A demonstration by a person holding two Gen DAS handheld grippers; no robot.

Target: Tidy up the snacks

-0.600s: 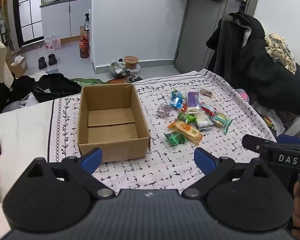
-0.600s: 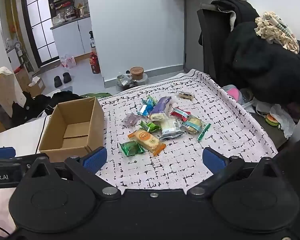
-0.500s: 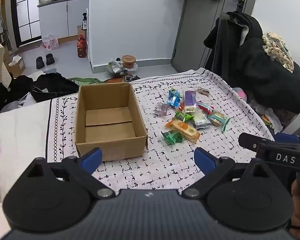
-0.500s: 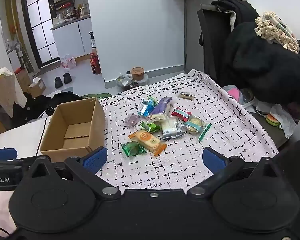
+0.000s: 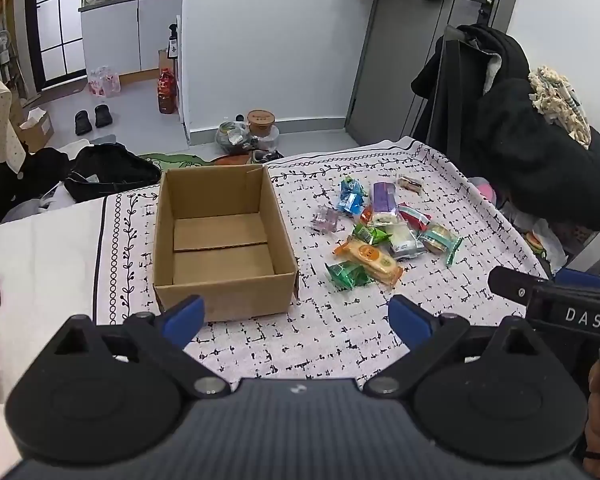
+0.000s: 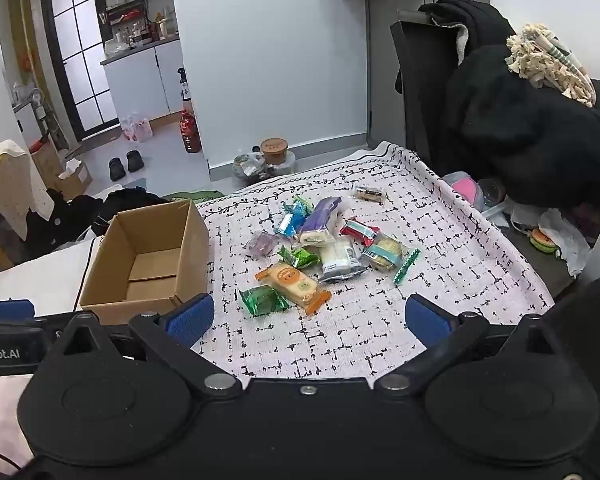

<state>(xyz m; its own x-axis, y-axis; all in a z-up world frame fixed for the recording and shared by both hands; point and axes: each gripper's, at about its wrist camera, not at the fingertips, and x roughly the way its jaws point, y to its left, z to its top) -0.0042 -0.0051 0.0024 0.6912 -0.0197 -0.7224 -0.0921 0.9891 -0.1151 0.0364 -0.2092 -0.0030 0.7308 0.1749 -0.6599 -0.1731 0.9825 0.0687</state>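
Left gripper (image 5: 296,316): jaws spread wide, nothing between the blue fingertips (image 5: 182,318); it hovers above the near edge of the desk (image 5: 340,340), in front of the cardboard box (image 5: 224,240). Right gripper (image 6: 306,314): jaws also spread wide, holding nothing, over the patterned cloth just short of the snack pile.

Cardboard box: open-topped, upright, only its bottom flaps visible inside. It sits on the left part of the cloth.

Snacks (image 6: 324,246): loose cluster on the cloth, to the right of the box and apart from it. Nearest the grippers, a green packet (image 6: 262,300) touches an orange-wrapped biscuit pack (image 6: 294,282). Behind these lie a second green packet, a white pack, a purple pack (image 6: 320,216), a blue packet and a red one. One small brown-and-white packet (image 6: 367,193) lies apart at the far side.

Black coats (image 5: 512,140) hang beyond the right edge of the desk.
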